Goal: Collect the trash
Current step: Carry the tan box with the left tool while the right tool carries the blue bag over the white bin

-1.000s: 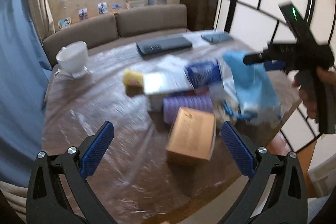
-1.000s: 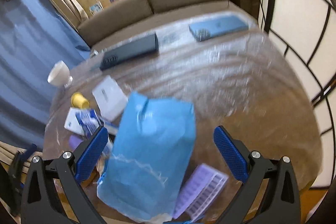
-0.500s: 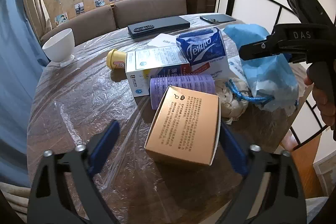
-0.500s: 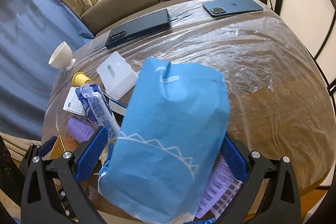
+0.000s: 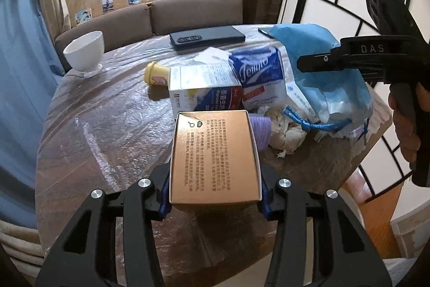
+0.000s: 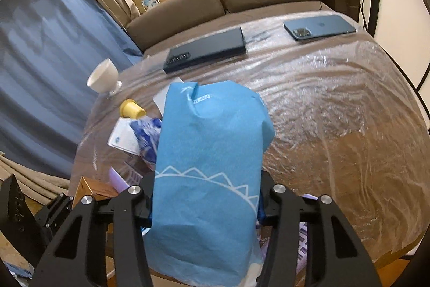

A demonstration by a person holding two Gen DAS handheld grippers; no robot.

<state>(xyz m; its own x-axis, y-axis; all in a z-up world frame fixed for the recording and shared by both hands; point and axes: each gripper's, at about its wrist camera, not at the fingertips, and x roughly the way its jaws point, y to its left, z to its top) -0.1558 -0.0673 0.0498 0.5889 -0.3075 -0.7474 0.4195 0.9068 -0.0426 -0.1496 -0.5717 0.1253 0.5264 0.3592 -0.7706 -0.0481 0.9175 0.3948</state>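
Left claw (image 5: 215, 195) clamped on brown box (image 5: 214, 156), long axis straight ahead; right claw (image 6: 205, 206) gripped blue bag (image 6: 208, 179), mouth right of box.

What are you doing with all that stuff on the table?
A person is tidying up trash with a grabbing tool in each hand. The left tool is shut on a tan cardboard box at the near edge of the plastic-covered table. The right tool is shut on a blue drawstring bag. A tissue pack, a white carton, a yellow cup and crumpled paper lie beside it, not yet collected.
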